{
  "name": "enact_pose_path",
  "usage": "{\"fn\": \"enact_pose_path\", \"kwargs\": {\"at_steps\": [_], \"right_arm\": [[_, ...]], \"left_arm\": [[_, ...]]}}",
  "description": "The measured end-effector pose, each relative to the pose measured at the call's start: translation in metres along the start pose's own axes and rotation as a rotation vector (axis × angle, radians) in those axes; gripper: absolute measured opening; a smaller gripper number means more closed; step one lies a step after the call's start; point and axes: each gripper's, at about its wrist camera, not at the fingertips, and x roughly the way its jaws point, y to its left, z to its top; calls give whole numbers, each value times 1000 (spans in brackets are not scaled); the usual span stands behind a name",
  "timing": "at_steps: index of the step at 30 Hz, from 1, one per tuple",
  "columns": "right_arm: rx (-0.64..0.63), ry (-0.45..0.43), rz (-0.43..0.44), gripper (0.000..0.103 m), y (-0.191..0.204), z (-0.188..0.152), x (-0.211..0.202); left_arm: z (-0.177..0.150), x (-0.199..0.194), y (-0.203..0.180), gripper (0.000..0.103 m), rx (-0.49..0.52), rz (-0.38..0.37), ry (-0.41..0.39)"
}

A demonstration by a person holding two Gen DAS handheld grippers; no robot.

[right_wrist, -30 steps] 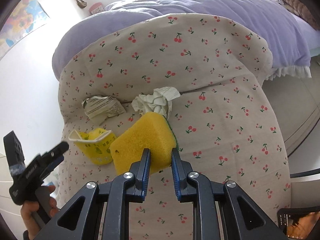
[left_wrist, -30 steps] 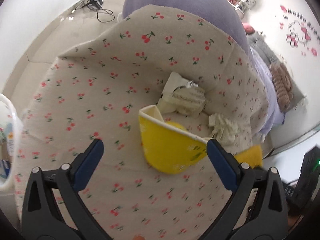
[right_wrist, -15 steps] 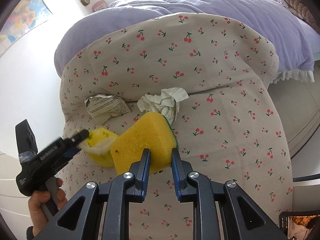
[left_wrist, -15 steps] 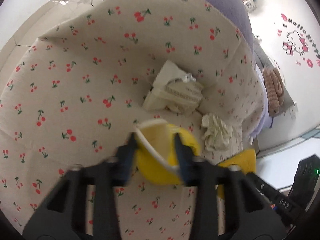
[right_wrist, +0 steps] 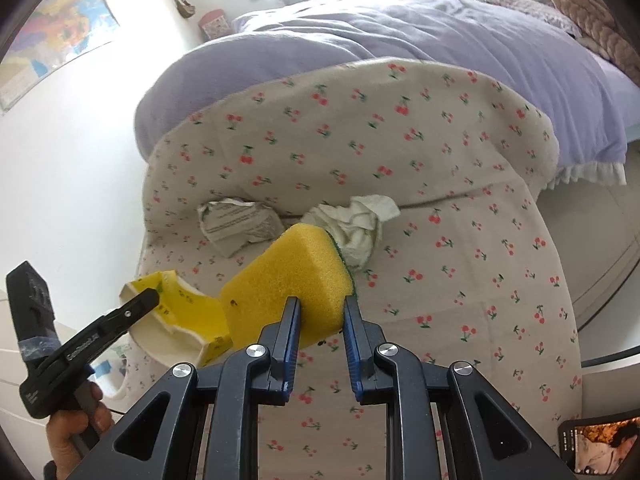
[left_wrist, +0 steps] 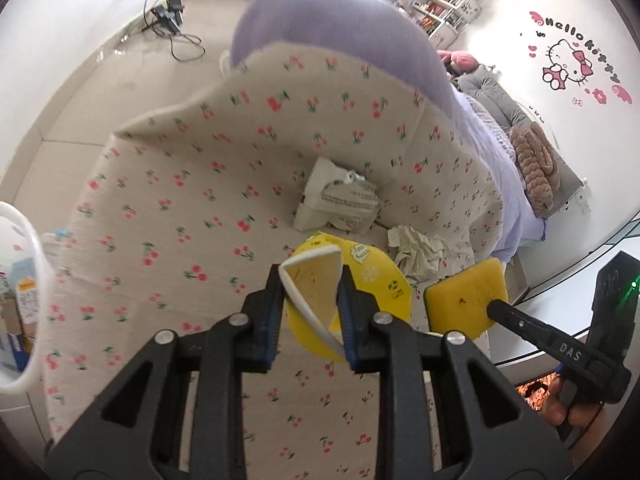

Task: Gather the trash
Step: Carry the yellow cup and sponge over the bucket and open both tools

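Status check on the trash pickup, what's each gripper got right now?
Left gripper closing on squashed yellow paper cup. Right gripper shut on yellow sponge. Torn printed wrapper and crumpled white tissue on cherry-print cloth.

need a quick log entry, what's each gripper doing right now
left gripper: closing on the squashed yellow paper cup
right gripper: shut on the yellow foam sponge

**Item count**
Trash: 1 yellow paper cup (left_wrist: 352, 280), 1 yellow sponge (right_wrist: 292, 280), 1 crumpled printed wrapper (left_wrist: 340, 204), 1 wadded tissue (left_wrist: 420, 252). Grippers: 2. Cherry-print cloths (left_wrist: 180, 184): 1. White baskets (left_wrist: 24, 248): 1, partly in view
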Motion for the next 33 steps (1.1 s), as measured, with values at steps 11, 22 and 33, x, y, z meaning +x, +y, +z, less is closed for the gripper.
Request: {"fn": "enact_pose_path", "kwargs": {"at_steps": [11, 22, 33], "right_arm": [[-73, -5, 68, 21, 62, -7, 4], [-150, 23, 122, 21, 128, -20, 18], [-201, 56, 176, 21, 182, -31, 32]], "left_arm": [[5, -50, 33, 27, -19, 51, -88], [2, -90, 77, 27, -52, 120, -140], [-4, -126, 119, 28, -89, 206, -179]]}}
